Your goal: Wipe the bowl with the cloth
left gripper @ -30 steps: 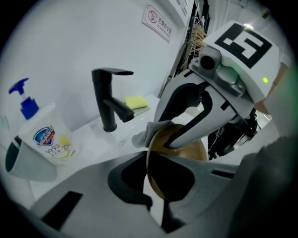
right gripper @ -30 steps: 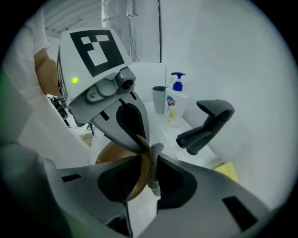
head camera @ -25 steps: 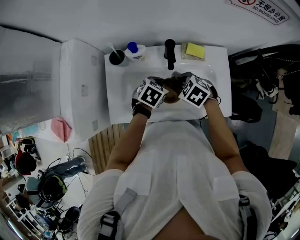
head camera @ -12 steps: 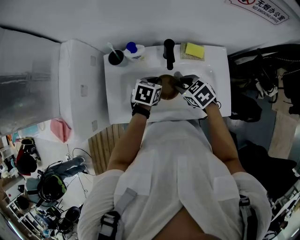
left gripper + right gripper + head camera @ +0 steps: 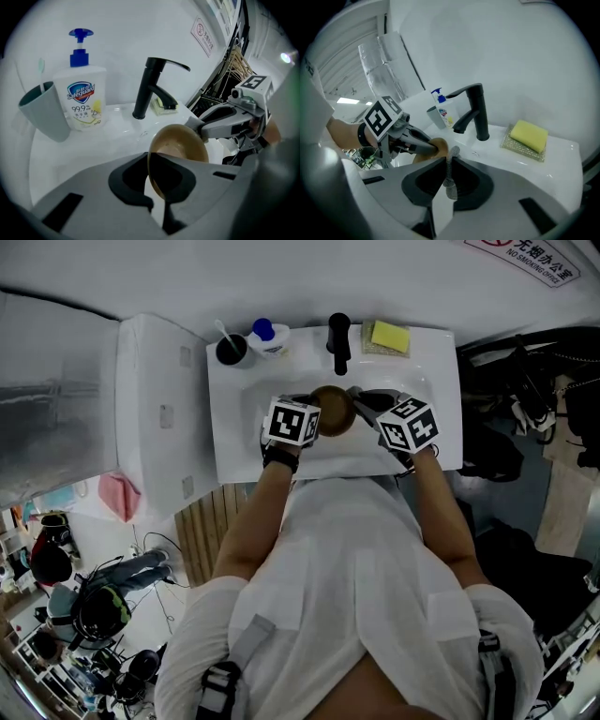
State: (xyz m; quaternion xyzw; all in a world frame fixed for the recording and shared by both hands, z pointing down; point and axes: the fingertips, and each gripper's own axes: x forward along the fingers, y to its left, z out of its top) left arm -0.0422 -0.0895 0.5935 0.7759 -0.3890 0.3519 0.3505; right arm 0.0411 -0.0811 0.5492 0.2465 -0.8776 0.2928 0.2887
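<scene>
Left gripper (image 5: 158, 188): we see its jaws pressed together on the near rim of the bowl, holding it tilted above the basin.
Bowl (image 5: 180, 146): brown and round. In our head view it hangs over the sink between the two grippers, with the left one at its 9 o'clock and the right one at its 3 o'clock.
Right gripper (image 5: 447, 183): its jaws have just been closing, and we see them pinching a thin fold of the cloth that stands up between them.
Cloth (image 5: 450, 169): grey and bunched. In the left gripper view its free end meets the bowl's rim at about 1 o'clock.
Sink (image 5: 234, 423): white, directly in front of us.
Faucet (image 5: 339, 343): black, at 12 o'clock from the bowl.
Sponge (image 5: 390, 337): yellow, on a mesh pad at 1 o'clock from the bowl.
Soap bottle (image 5: 84, 96): a pump bottle with a blue top, at 11 o'clock from the bowl.
Cup (image 5: 44, 116): just beside the bottle, at its 9 o'clock.
</scene>
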